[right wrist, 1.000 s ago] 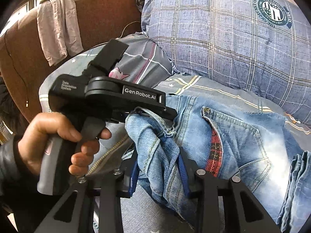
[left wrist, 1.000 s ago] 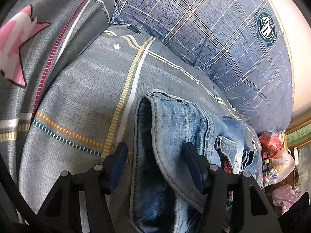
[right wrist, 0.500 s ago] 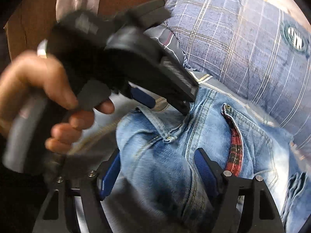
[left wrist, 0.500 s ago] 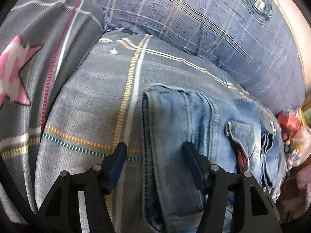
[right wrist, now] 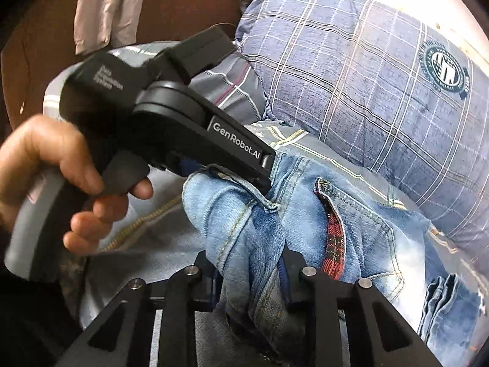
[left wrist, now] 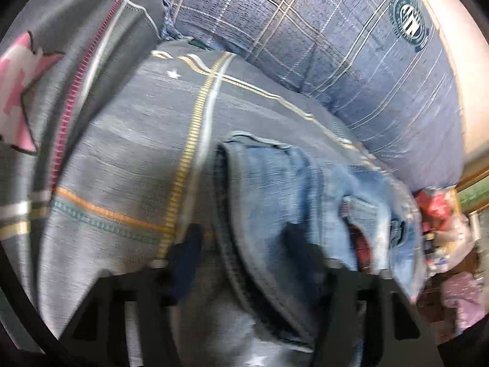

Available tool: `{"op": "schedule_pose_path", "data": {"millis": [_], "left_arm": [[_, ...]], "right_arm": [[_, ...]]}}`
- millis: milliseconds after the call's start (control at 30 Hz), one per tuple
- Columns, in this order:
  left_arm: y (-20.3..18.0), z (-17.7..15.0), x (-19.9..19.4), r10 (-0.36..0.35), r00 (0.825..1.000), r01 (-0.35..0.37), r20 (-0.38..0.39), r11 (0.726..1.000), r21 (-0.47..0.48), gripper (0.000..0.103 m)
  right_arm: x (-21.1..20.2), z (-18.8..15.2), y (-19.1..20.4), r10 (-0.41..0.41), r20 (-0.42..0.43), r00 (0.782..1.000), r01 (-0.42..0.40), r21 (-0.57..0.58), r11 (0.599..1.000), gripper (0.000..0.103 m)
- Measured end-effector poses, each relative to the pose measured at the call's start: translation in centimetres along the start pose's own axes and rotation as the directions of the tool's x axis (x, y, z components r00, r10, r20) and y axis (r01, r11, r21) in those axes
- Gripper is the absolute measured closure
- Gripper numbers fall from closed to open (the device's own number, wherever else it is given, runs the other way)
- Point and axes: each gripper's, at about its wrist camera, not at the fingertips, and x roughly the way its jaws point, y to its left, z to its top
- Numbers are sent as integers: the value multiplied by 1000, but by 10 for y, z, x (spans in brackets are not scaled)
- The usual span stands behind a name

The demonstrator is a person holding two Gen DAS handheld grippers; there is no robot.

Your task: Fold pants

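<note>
Light blue jeans (right wrist: 360, 232) with a red plaid pocket lining lie on a grey striped bedsheet (left wrist: 128, 165). My right gripper (right wrist: 249, 278) is shut on a bunched fold of the denim near the waistband. My left gripper (left wrist: 244, 244) is open, its jaws wide apart with the jeans' thick edge (left wrist: 269, 189) lying between them; the view is blurred. The left gripper's black body (right wrist: 171, 116), held by a hand, shows in the right wrist view, with its tip at the jeans' waistband.
A big blue plaid pillow (right wrist: 366, 76) lies just behind the jeans. A grey quilt with a pink star (left wrist: 18, 91) is at the left. A brown headboard with a hanging cloth (right wrist: 104, 3) stands at the back. Bags and clutter (left wrist: 440, 220) sit beyond the bed's right side.
My right gripper opened half a second ago and has closed again on a bunch of denim. My left gripper stayed open and shifted over the jeans' edge.
</note>
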Motion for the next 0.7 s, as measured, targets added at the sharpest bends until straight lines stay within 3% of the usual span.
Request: {"op": "schedule_pose_path", "data": {"millis": [33,133,233,700], "left_arm": [[-1,0,0,-27,1000,27,-5,999,-18,67],[-9,0,-5,-28,999,28,18,999,-17,74],[-17,2,-16,-60,997,61,52,998,-21,91],[-110,5,-55,-55,988,31,144,986,166,96]], "right_arm": [[0,1,0,4,2,1000,-4,2,1000,73],[-6,6,-6,13,12,1000,-14,20,1000,73],[-14,7,-8,17,29,999,-18,31,999,73],[-81,9,-47,18,129,992,-40,170,985,73]]}}
